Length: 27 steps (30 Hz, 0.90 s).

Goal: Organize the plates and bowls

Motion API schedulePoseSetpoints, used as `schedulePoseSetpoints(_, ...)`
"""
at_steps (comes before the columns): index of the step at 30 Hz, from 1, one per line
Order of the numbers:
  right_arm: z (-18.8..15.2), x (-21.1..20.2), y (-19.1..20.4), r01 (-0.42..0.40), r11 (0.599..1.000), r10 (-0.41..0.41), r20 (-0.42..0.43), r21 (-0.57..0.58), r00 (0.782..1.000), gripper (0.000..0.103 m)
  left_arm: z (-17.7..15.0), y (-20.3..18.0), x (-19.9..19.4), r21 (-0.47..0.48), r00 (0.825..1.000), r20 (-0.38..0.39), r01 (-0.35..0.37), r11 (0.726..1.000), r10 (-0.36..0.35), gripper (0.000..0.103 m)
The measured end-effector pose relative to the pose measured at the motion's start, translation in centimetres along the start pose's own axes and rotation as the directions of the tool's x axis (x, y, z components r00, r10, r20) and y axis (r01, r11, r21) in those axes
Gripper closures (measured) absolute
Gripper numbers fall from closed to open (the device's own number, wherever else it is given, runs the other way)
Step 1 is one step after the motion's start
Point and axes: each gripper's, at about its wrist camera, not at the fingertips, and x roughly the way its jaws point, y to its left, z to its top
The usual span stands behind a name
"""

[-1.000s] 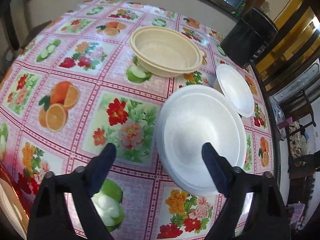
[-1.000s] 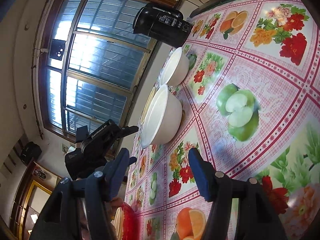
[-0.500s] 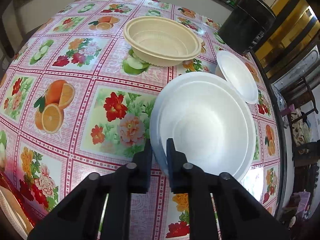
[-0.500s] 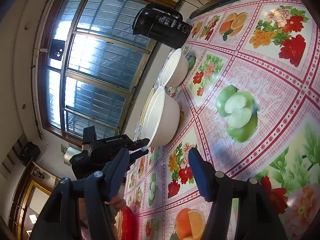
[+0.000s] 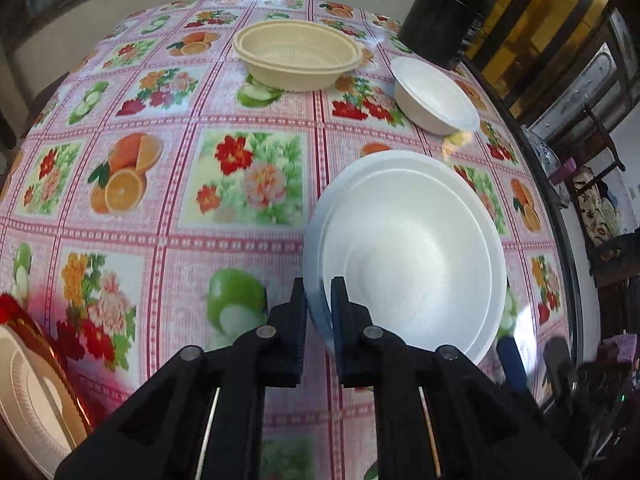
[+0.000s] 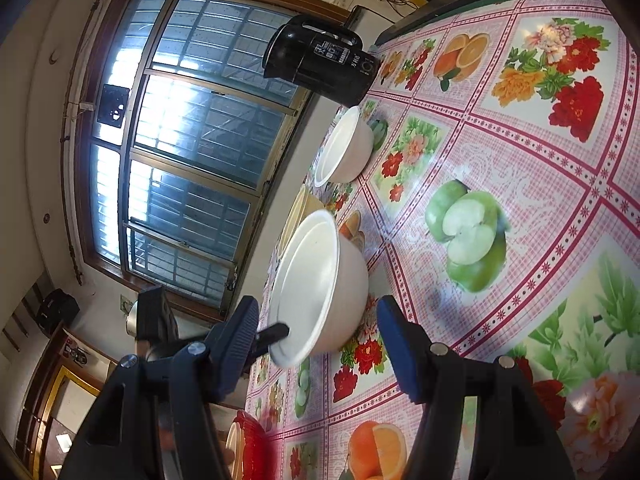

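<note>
Your left gripper [image 5: 318,312] is pinching the near rim of the large white bowl [image 5: 412,248], one finger outside the wall and one inside. That bowl is a nested stack: a second white rim sits just inside the outer one, and the innermost bowl holds nothing. Beyond your left gripper and to its right, the small white bowl [image 5: 434,96] sits empty on the surface [image 5: 248,232]. Further ahead and slightly left, the beige bowl [image 5: 298,56] is also a nested pair with nothing inside. A black appliance [image 5: 444,20] stands behind the small bowl. Low to the left of your left gripper, a white plate [image 5: 28,412] lies in a red tray [image 5: 24,328].

Your right gripper [image 6: 316,344] is spread, with nothing between its fingers; the large white bowl stands just ahead of it.
</note>
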Motion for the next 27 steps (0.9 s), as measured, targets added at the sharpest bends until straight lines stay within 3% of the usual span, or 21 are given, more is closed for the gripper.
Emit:
schedulePoseSetpoints(9,-0.6,0.7,1.4,0.012,0.996,-0.016,-0.041,-0.087,0.999,0.038,-3.3,0.0,-2.7,0.042,1.000,0.018,0.021,0.999,-0.022,0.090)
schedulePoseSetpoints(13,-1.4,1.1,2.7,0.059,0.983,-0.068,-0.048,-0.176,0.997,0.042,-4.0,0.0,-3.1,0.041,0.999,0.021,0.028,0.999,-0.029,0.090)
schedulePoseSetpoints(14,-1.6,1.1,2.9,0.076,0.978,-0.085,-0.041,-0.194,0.996,0.044,-4.1,0.1,-3.1,0.038,0.999,0.024,0.024,0.999,-0.025,0.090)
schedulePoseSetpoints(16,-1.9,1.1,3.2,0.105,0.971,-0.114,-0.029,-0.216,0.993,0.062,-4.2,0.6,-3.1,0.023,0.999,0.025,0.022,0.999,-0.023,0.090)
schedulePoseSetpoints(19,-1.9,1.7,3.1,0.146,0.965,-0.161,-0.050,-0.219,0.986,0.074,-4.4,1.3,-2.8,0.001,1.000,0.016,0.026,1.000,-0.026,0.090)
schedulePoseSetpoints(22,-1.9,1.9,3.2,0.163,0.960,-0.179,-0.049,-0.230,0.983,0.085,-4.6,1.9,-2.6,-0.016,0.999,0.013,0.030,0.999,-0.030,0.090)
schedulePoseSetpoints(27,-2.2,1.8,3.5,0.181,0.951,-0.200,-0.049,-0.252,0.979,0.093,-5.0,2.3,-2.5,-0.021,0.999,0.010,0.037,0.999,-0.036,0.090)
